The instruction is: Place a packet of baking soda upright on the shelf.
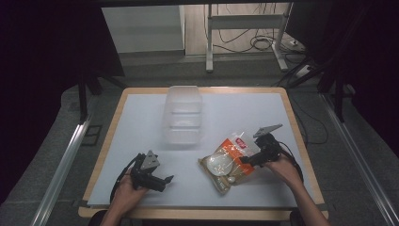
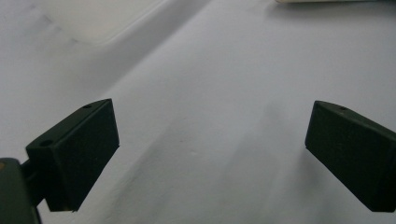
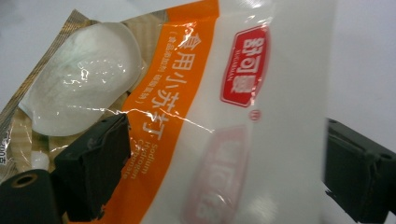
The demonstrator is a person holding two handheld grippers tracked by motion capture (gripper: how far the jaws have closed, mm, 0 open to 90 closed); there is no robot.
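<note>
A sealed food bag (image 1: 228, 162) with an orange band, a red logo and a picture of white powder lies on the white table right of centre. My right gripper (image 1: 244, 161) is at the bag's right end. In the right gripper view the bag (image 3: 187, 88) fills the space between the jaws of that gripper (image 3: 224, 172), which stand open on either side of it. My left gripper (image 1: 165, 181) rests low over bare table near the front left. In its own view it (image 2: 210, 154) is open with nothing between the jaws.
A clear plastic container (image 1: 182, 115) stands at the middle back of the table (image 1: 141, 122), and its blurred corner (image 2: 93, 18) shows in the left gripper view. Bare table lies between the two grippers. Metal rails run along both sides of the table.
</note>
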